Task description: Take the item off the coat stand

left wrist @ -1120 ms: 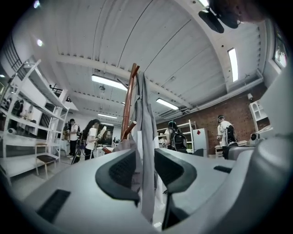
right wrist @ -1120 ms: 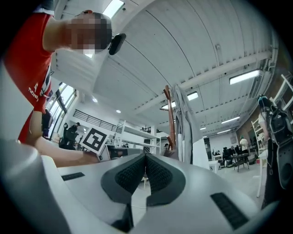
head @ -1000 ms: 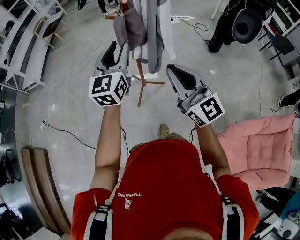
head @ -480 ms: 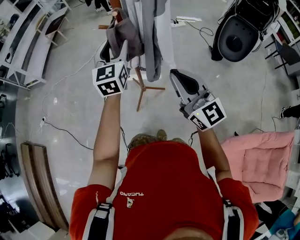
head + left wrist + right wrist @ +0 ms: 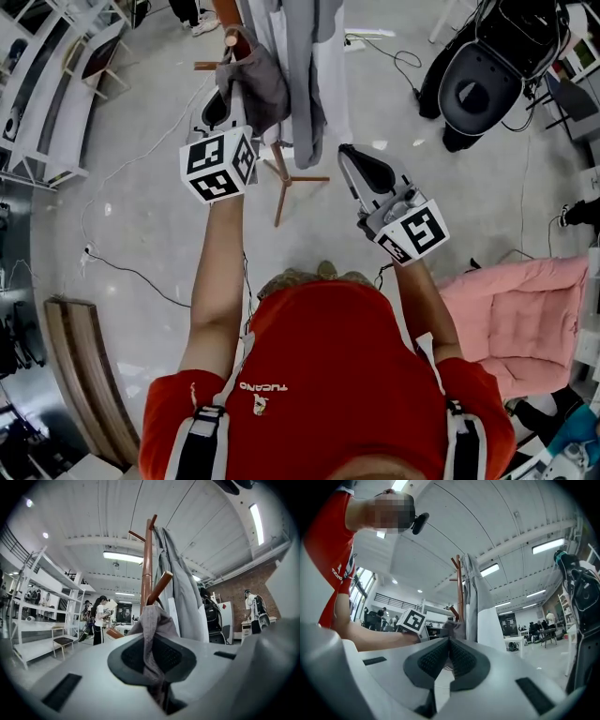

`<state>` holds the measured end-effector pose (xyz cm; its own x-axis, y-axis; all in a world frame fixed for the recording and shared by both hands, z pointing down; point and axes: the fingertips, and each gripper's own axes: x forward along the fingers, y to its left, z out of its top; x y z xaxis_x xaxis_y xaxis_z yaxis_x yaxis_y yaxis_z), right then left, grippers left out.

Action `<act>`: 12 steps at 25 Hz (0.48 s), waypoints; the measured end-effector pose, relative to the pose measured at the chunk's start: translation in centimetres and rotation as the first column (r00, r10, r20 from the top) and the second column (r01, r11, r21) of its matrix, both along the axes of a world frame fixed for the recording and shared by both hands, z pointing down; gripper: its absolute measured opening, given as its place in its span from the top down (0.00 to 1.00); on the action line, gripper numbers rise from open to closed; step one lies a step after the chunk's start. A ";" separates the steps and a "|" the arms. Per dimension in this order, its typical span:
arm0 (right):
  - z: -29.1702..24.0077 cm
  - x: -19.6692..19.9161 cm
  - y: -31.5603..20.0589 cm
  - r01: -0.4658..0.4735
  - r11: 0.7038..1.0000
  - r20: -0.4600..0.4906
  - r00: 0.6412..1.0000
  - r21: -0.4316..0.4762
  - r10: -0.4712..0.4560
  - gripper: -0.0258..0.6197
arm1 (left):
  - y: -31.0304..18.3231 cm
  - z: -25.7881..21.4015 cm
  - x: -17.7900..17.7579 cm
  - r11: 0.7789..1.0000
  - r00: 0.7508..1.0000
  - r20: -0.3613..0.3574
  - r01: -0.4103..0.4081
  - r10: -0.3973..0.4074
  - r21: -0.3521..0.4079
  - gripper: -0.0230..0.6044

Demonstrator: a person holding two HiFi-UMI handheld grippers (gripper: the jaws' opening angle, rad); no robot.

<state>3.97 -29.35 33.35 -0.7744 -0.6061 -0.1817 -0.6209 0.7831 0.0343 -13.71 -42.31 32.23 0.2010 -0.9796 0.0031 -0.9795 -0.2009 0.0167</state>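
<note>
Head view, looking steeply down: a person in a red shirt holds two grippers out toward a brown wooden coat stand (image 5: 281,178). The left gripper (image 5: 232,96) is up at a small dark grey cloth (image 5: 258,80) draped over a stand peg. The right gripper (image 5: 349,156) hangs to the side, well apart from it.

Left gripper view: the jaws of the left gripper (image 5: 155,662) are closing, and their pads pinch a fold of the dark grey cloth (image 5: 151,630), which hangs off the peg above. A long pale grey garment (image 5: 180,588) hangs beside it.

Right gripper view: the right gripper (image 5: 449,656) has its jaws together on nothing.

The grasp looks made. The next move likely calls for lifting the cloth up and clear of the angled peg.
</note>
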 end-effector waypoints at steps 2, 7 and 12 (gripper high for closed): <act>0.1 -0.3 0.0 0.000 1.000 -0.002 1.000 -0.007 0.000 0.92 | 0.8 -1.0 0.2 0.999 1.000 -0.012 -0.024 0.024 0.021 0.92; 0.5 0.6 0.8 0.001 1.000 0.002 1.000 -0.015 -0.001 0.92 | 3.7 -3.3 2.5 0.994 0.997 -0.015 -0.074 0.076 0.078 0.92; 0.7 -0.7 0.3 0.006 1.000 0.012 1.000 -0.021 -0.006 0.92 | 5.2 -5.5 1.9 0.986 0.994 -0.003 -0.109 0.110 0.130 0.92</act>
